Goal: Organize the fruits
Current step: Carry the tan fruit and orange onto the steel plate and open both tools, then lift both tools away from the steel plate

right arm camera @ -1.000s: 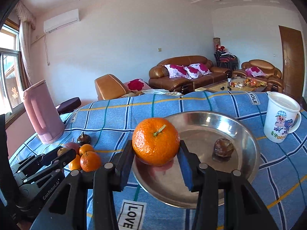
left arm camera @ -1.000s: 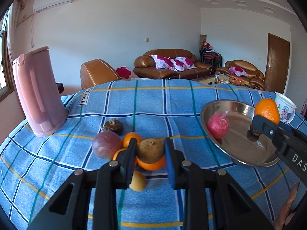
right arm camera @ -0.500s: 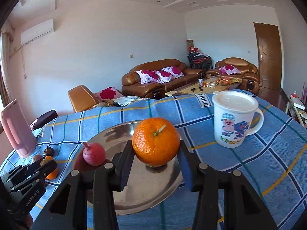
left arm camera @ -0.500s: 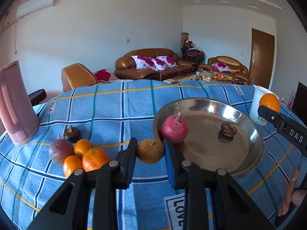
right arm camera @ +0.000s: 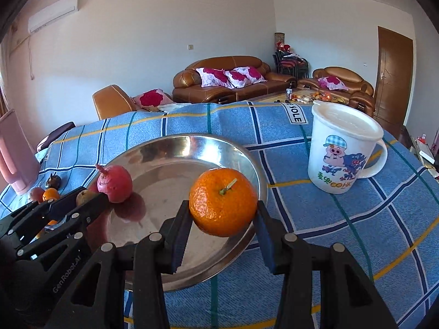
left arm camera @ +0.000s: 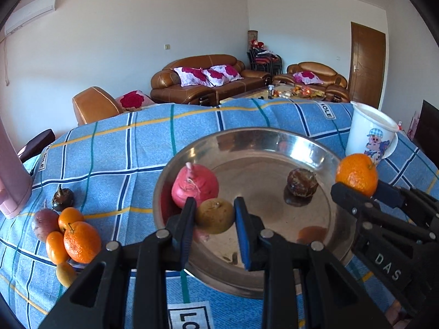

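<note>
Left gripper (left arm camera: 214, 216) pinches brown fruit (left arm camera: 215, 216) over steel plate's (left arm camera: 323, 153) near rim, red fruit (left arm camera: 195, 185) just behind. Right gripper (right arm camera: 222, 216) pinches orange (right arm camera: 222, 205) above plate's right edge; white mug (right arm camera: 343, 148) nearby, other fruits (left arm camera: 68, 233) on tablecloth left.

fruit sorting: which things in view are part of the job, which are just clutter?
Job: steel plate, red fruit and dark fruit on it, brownish fruit in left gripper, orange in right gripper, fruit pile.

Clutter: cartoon mug, pink kettle.
</note>
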